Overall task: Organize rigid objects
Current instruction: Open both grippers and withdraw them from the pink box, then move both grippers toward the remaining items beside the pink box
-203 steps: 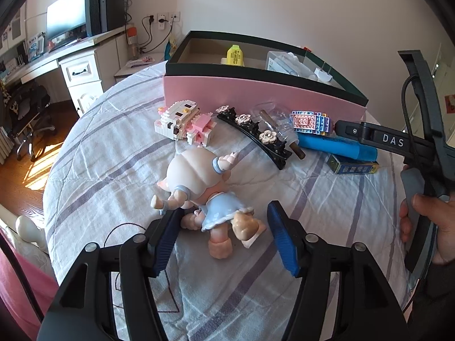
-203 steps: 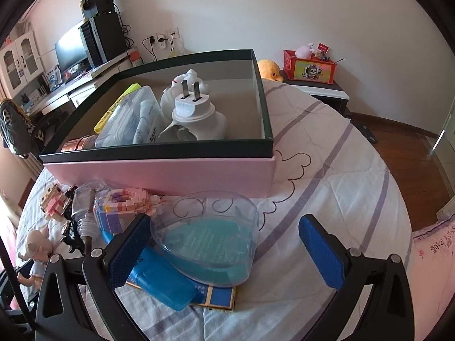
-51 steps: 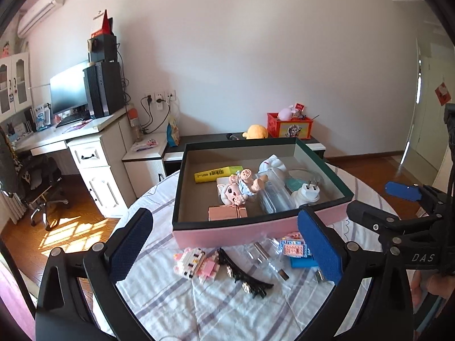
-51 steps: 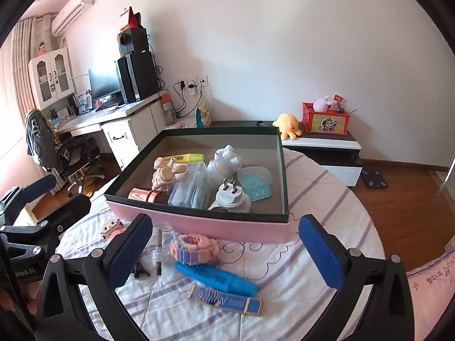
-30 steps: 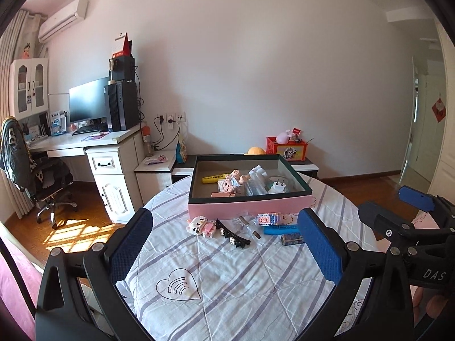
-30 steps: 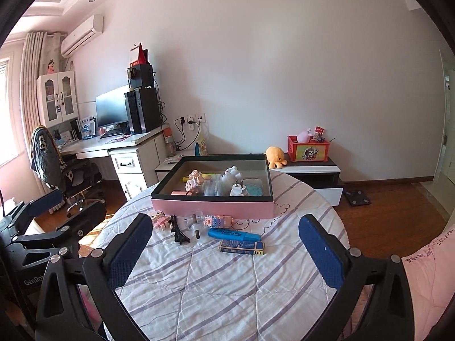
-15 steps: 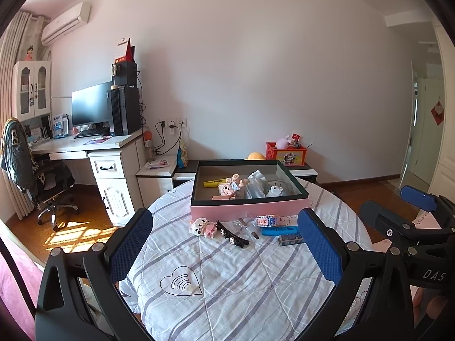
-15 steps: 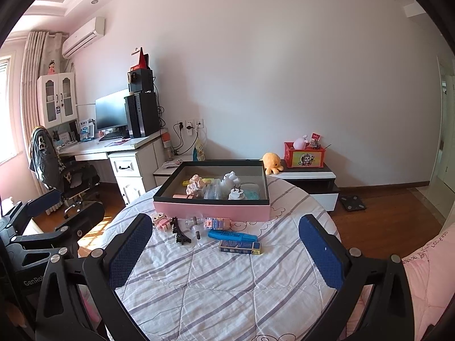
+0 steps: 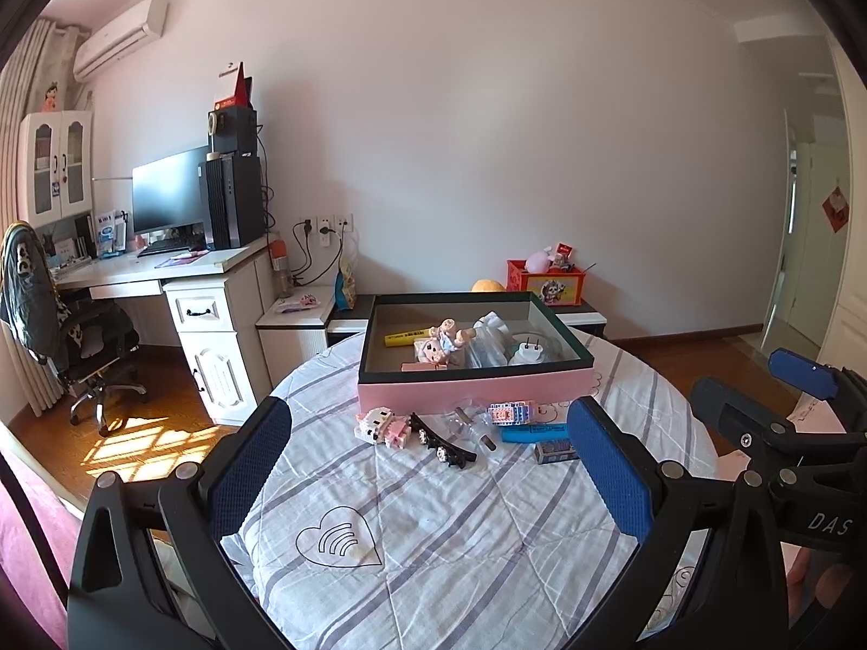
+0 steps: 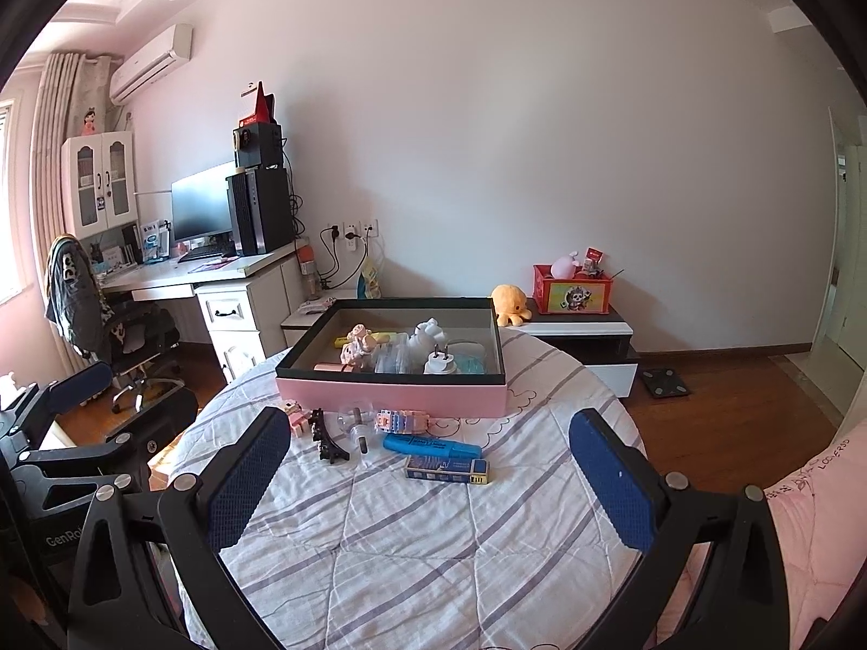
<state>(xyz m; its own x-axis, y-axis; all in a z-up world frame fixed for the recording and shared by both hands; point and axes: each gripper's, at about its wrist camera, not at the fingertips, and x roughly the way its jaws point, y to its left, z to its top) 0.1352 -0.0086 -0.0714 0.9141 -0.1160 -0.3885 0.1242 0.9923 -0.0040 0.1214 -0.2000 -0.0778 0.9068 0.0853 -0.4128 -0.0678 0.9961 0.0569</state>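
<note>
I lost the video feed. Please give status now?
Both hand-held grippers open: left, right. Doll in pink box. Six items loose on bed. Path clear.

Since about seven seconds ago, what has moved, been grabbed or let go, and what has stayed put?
The pale doll in the blue dress went from the striped cloth into the pink box with the dark green rim; the clear heart-shaped case with the teal insert did too. Both the left gripper and the right gripper have pulled far back, jaws open and empty. The block toys, black hair clip, blue marker and small blue box stayed before the pink box.
</note>
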